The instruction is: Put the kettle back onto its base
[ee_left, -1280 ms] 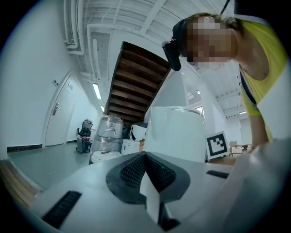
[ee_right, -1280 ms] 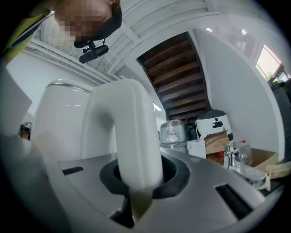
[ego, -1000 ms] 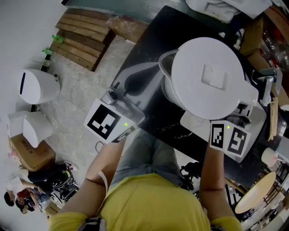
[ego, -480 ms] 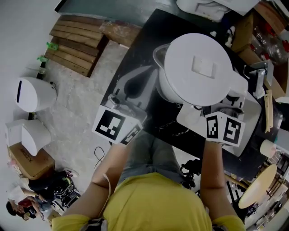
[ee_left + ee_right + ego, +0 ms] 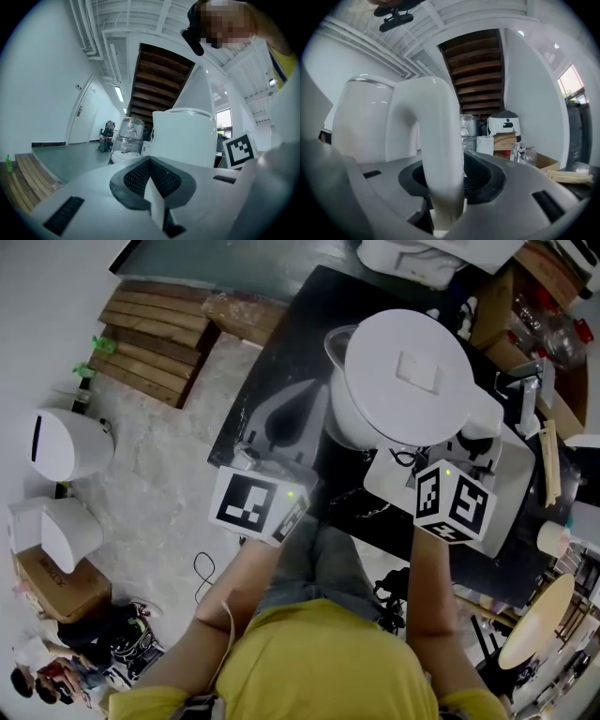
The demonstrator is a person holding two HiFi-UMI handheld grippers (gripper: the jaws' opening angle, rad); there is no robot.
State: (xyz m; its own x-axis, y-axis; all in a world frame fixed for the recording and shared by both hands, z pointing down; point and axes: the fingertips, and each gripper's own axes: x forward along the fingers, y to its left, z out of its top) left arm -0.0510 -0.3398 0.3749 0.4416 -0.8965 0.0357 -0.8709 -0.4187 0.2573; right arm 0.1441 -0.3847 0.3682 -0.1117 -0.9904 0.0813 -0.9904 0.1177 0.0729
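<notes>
**A:** Why is everything grouped where it is?

**B:** The black stone-look tabletop (image 5: 352, 507) runs through the upper middle of the head view. On it stands the big white round-lidded kettle (image 5: 405, 381), upright and just above centre. Its lower right edge overlaps the pale flat square base (image 5: 511, 488). I judge that the kettle is already on the base, though its body hides the contact.

**A:** And the grippers?

**B:** The right gripper (image 5: 459, 460) is just below the kettle, right of centre, and points level at it. The kettle's white looped handle (image 5: 429, 140) stands upright between its jaws. They are opening, and dark gaps show on both sides of the handle, so it looks like a release and not a grip.

**A:** The left one?

**B:** The left gripper (image 5: 246, 457) is left of centre, at the tabletop's near edge and apart from the kettle. Its jaws are together with nothing between them. It looks parked, since the kettle needs no steadying now.

**A:** Arm pose?

**B:** Both forearms come up from the bottom of the frame. The left one angles up from the lower left and the right one is nearly vertical. Both grippers are held level.
</notes>
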